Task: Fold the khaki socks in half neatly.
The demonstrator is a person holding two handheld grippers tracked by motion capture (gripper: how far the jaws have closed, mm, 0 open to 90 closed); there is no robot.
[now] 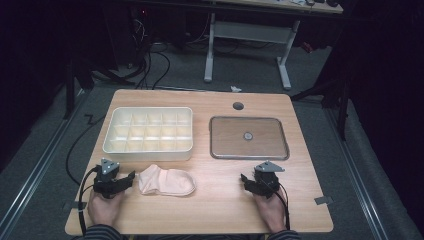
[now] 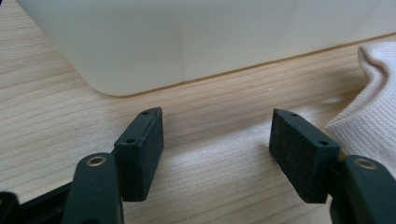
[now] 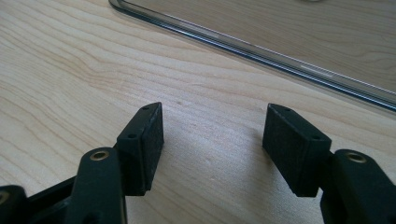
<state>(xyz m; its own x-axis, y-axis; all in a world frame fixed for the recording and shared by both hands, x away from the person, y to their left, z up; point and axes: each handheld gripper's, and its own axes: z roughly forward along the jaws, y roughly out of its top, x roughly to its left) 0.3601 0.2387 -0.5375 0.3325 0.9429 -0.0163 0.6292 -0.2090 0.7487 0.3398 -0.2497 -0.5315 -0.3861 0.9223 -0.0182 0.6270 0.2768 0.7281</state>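
The left gripper (image 2: 215, 156) rests low on the tabletop (image 2: 56, 102) with its fingers (image 2: 140, 154) spread wide and released, bare wood between them. Just off its right finger lies a pale pink sock (image 2: 369, 116), the ribbed cuff close beside that finger though not between the two; seen from above, the sock (image 1: 166, 181) lies flat just beside the left gripper (image 1: 127, 180). Straight ahead of these fingers, near but apart, stands the rounded corner of a cream compartment tray (image 2: 187, 46), its grid of cells showing in the high view (image 1: 112, 145). The right gripper (image 3: 212, 151) also sits with fingers (image 3: 292, 149) released and holding nothing, over bare wood. Ahead of them lies a clear flat lid (image 3: 280, 58) with a dark rim, well apart from the sock.
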